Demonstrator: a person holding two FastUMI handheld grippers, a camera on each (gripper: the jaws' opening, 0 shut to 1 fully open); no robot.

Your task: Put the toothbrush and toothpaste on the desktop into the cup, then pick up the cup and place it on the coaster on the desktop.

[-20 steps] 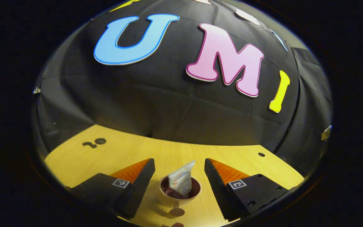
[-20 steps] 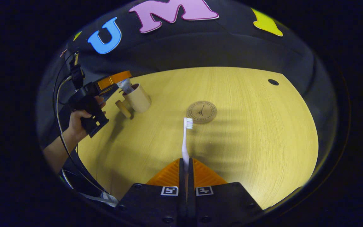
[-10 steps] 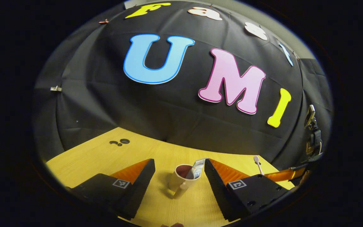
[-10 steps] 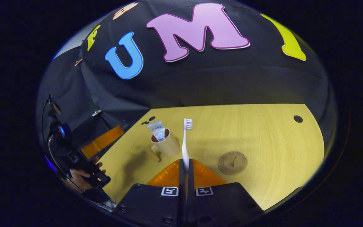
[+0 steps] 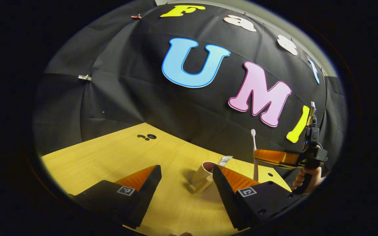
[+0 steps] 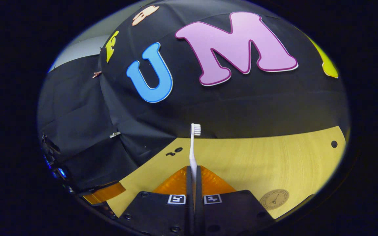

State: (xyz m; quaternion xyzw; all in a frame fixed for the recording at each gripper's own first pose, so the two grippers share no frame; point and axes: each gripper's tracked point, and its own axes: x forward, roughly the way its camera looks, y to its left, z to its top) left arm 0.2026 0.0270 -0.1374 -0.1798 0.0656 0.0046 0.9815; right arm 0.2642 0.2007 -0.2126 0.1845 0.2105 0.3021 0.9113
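While the right gripper (image 6: 194,178) is still pinching the slim white toothbrush (image 6: 193,147) upright, it has risen since a moment ago, the round embossed coaster (image 6: 274,199) sliding toward the view's lower edge. The left gripper (image 5: 186,188) is hanging spread wide, now farther from the beige cup (image 5: 201,173) holding the crinkled toothpaste (image 5: 223,160) on the wood-grain desktop (image 5: 110,157)

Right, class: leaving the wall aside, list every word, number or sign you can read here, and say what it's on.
Nothing can be quoted.
Coaster: embossed lettering round its rim, too small to read.
Toothpaste tube: no print legible on the end that shows.
Square markers on the right gripper: black-and-white code patterns, no words.
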